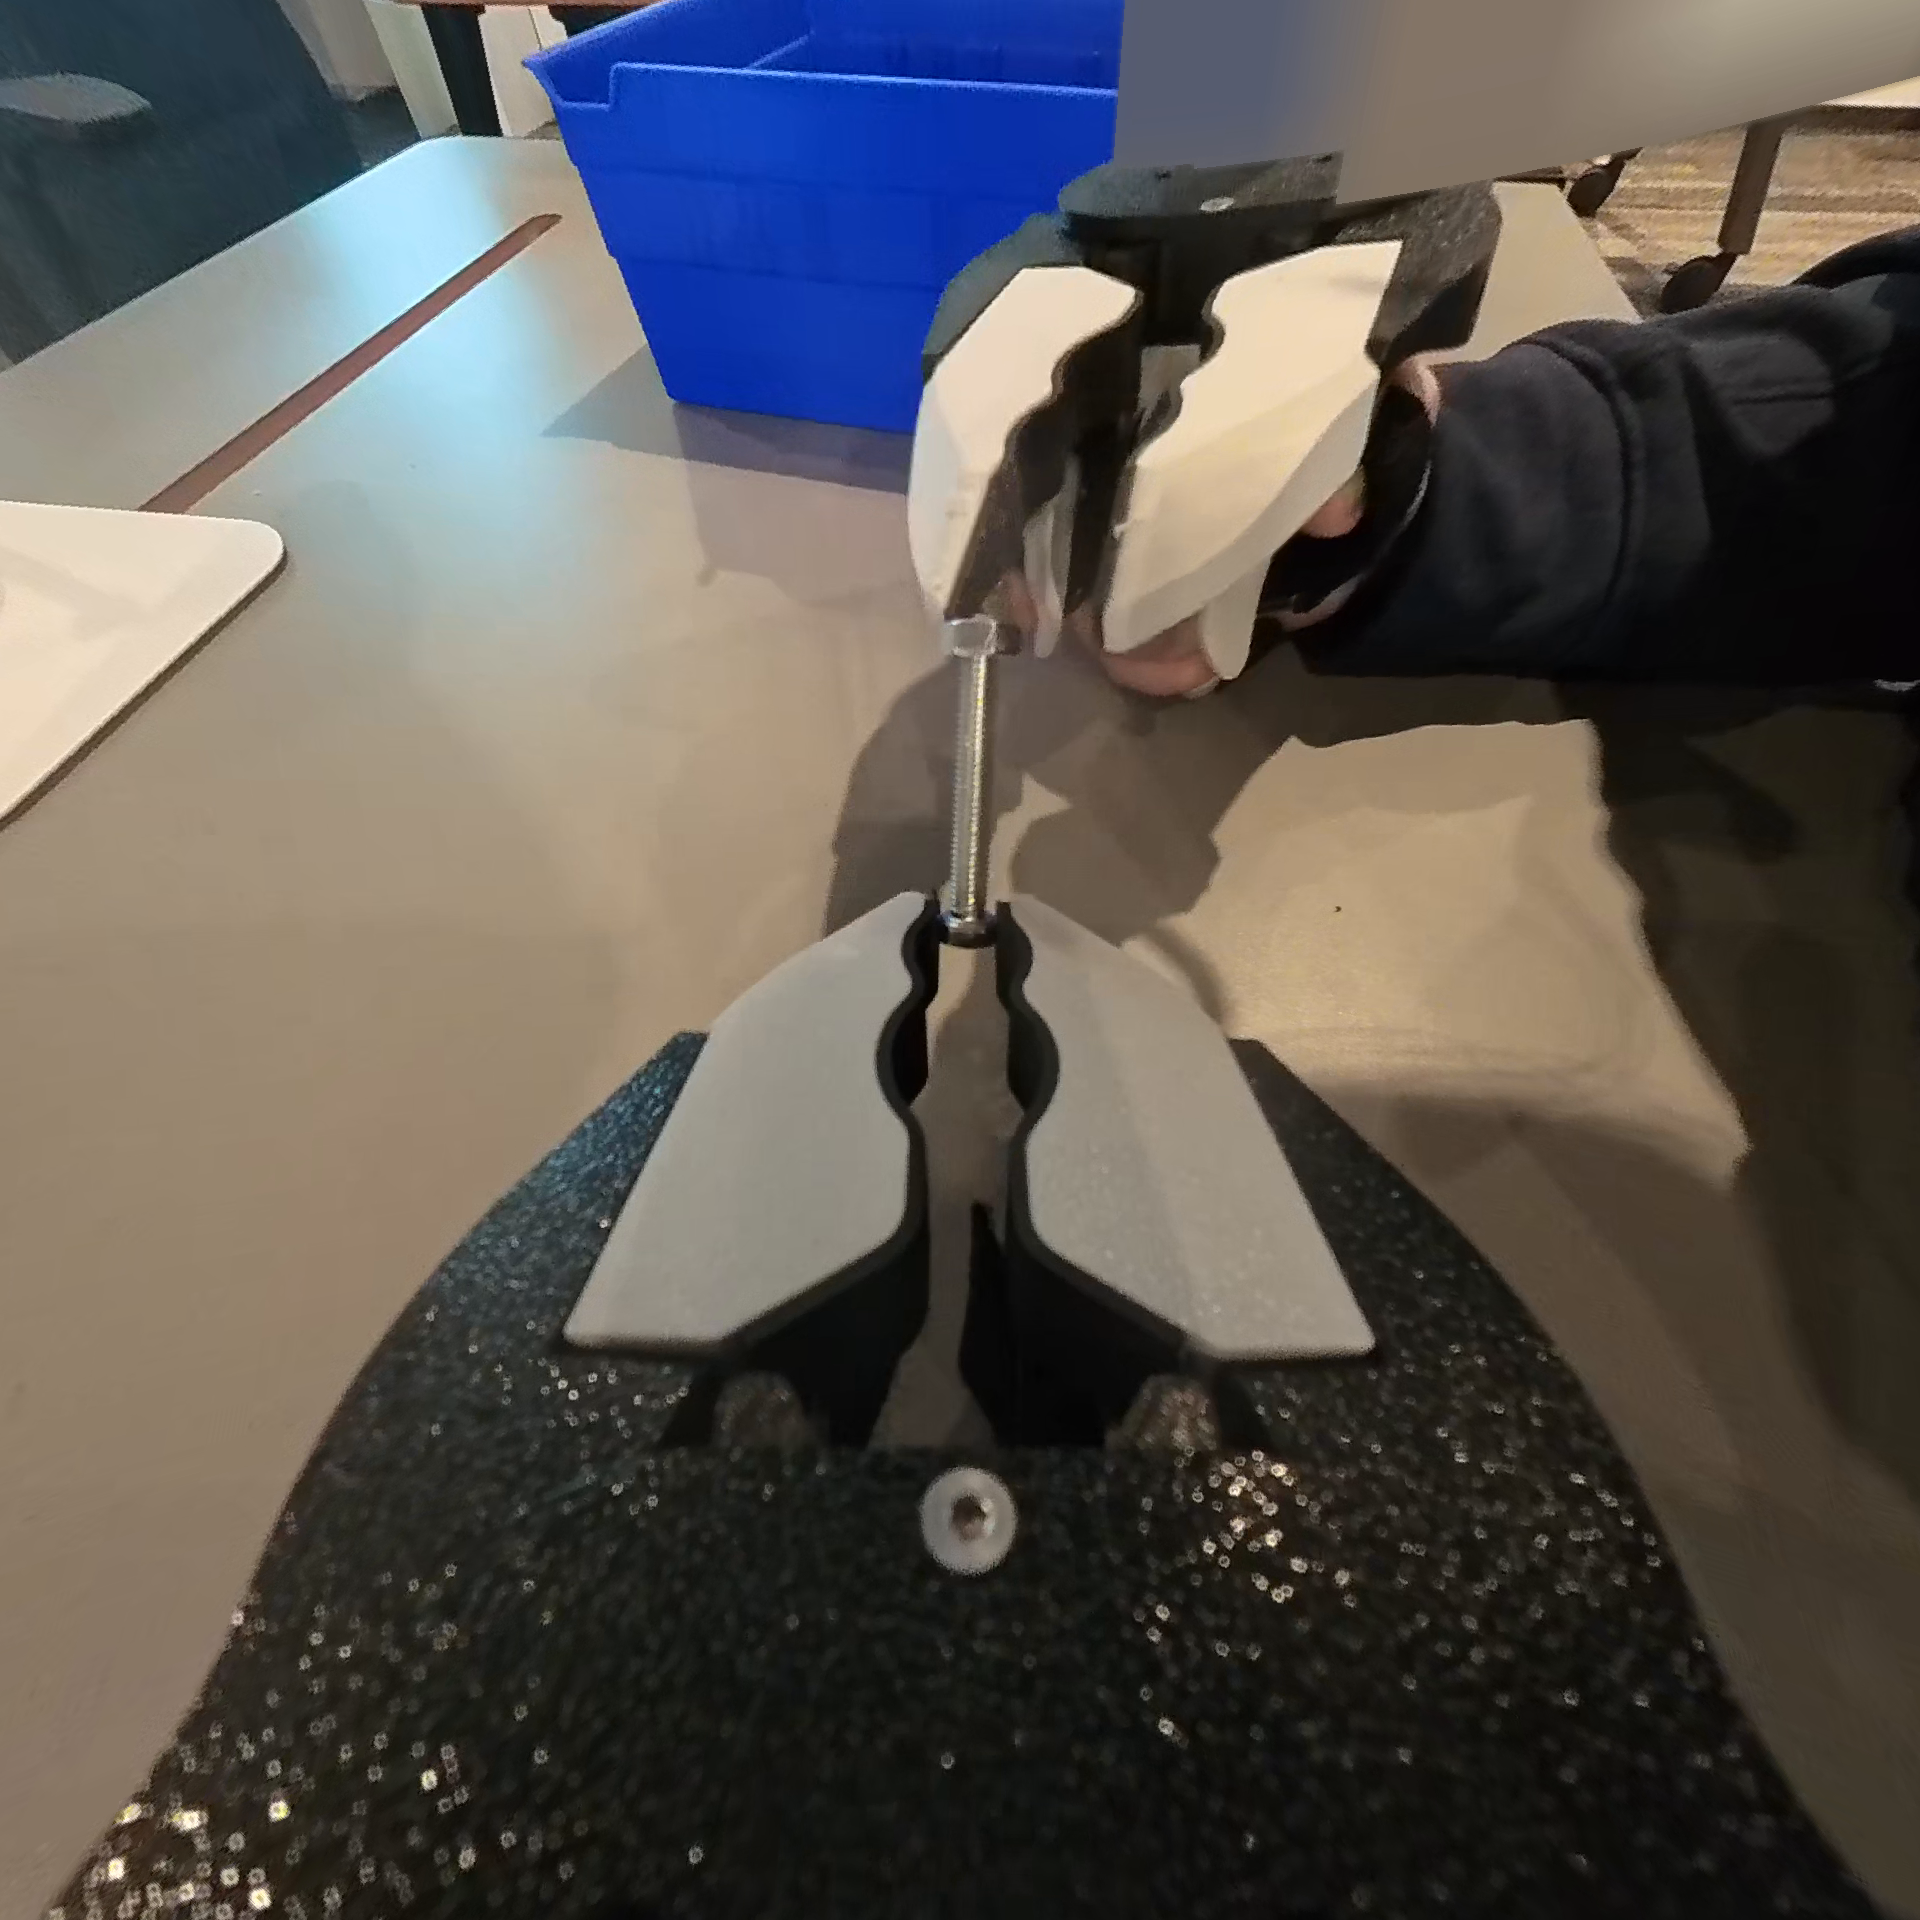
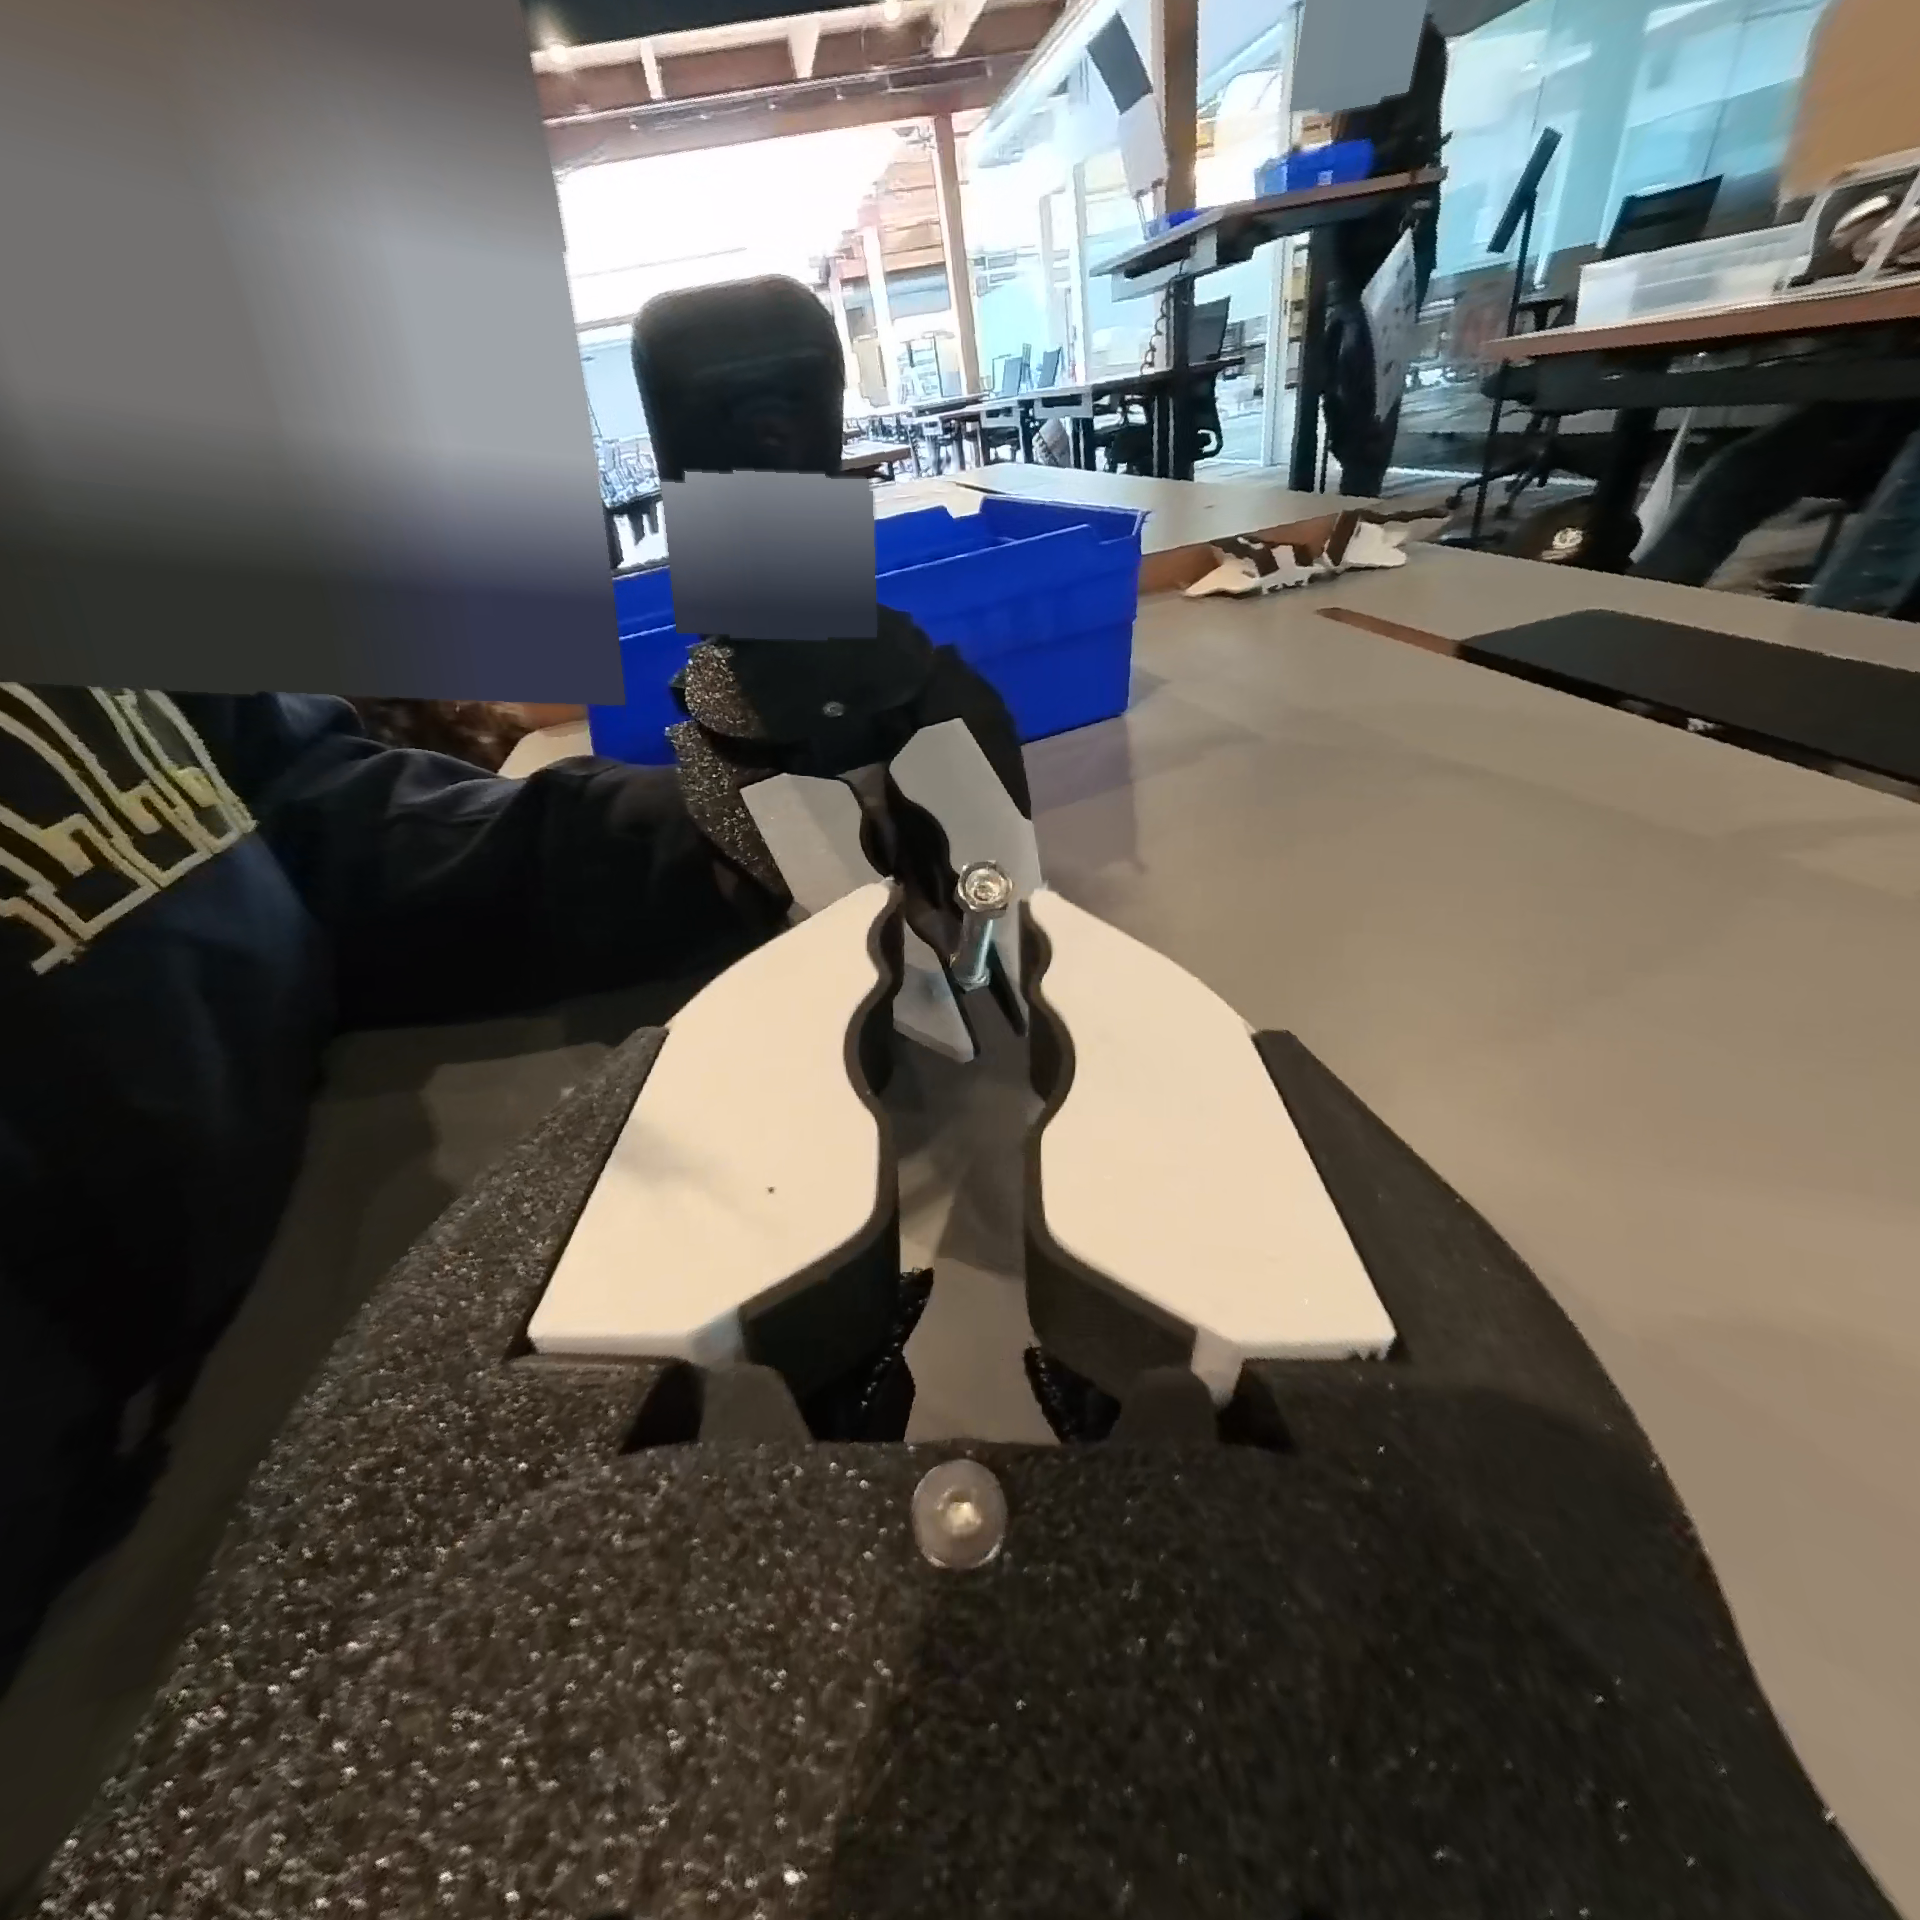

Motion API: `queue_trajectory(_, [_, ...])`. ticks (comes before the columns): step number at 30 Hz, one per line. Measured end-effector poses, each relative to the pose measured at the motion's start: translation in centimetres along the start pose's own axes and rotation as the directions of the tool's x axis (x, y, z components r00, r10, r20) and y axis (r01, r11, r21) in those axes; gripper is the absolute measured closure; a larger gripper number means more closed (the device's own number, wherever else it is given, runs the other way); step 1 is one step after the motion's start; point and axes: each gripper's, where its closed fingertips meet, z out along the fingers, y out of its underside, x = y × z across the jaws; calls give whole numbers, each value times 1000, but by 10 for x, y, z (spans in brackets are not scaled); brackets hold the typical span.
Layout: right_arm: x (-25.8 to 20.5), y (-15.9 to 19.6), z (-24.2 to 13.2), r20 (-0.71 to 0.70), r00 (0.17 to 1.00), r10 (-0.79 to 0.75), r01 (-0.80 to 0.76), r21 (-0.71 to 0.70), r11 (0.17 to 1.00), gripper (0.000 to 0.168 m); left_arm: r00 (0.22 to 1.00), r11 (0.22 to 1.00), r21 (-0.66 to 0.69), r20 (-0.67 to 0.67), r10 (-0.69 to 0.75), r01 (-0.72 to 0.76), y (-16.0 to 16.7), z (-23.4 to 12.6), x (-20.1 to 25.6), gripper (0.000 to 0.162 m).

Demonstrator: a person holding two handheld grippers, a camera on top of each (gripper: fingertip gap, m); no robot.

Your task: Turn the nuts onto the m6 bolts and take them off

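while our left gripper (image 1: 966, 920) pinches the long silver threaded bolt (image 1: 967, 790) at its lower end above the grey worktop (image 1: 436, 831), our right gripper (image 2: 961, 914) fingers gape around its head; no nut visible, so fetching one seems next.

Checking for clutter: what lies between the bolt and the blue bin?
Bare grey tabletop lies between the silver bolt and the blue plastic bin, seen in the left wrist view.

Soft light comes from upper left in the left wrist view, glaring pale on the smooth grey tabletop (image 1: 436, 727) with dark shadows right of centre. Bright windows wash out the right wrist view's top; edges bend and blur.
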Motion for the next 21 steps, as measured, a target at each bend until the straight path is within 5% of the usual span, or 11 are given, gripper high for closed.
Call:
queue_trajectory(5, [-11,-2,-4,82,997,0,-2,18,1000,161,1000,1000,3,-1,-3,3,0,0,0,152])
queue_trajectory(14, [-1,-1,-1,-1,1000,-10,10,6,1000,149,1000,1000,0,-1,-2,2,0,0,0,152])
queue_trajectory(17, [-13,1,-4,98,995,-1,2,-10,1000,168,1000,1000,2,-2,-2,2,0,-1,0,152])
queue_trajectory(21, [-3,-1,-4,25,1000,-7,7,6,1000,154,1000,1000,-2,-3,0,0,0,0,0,152])
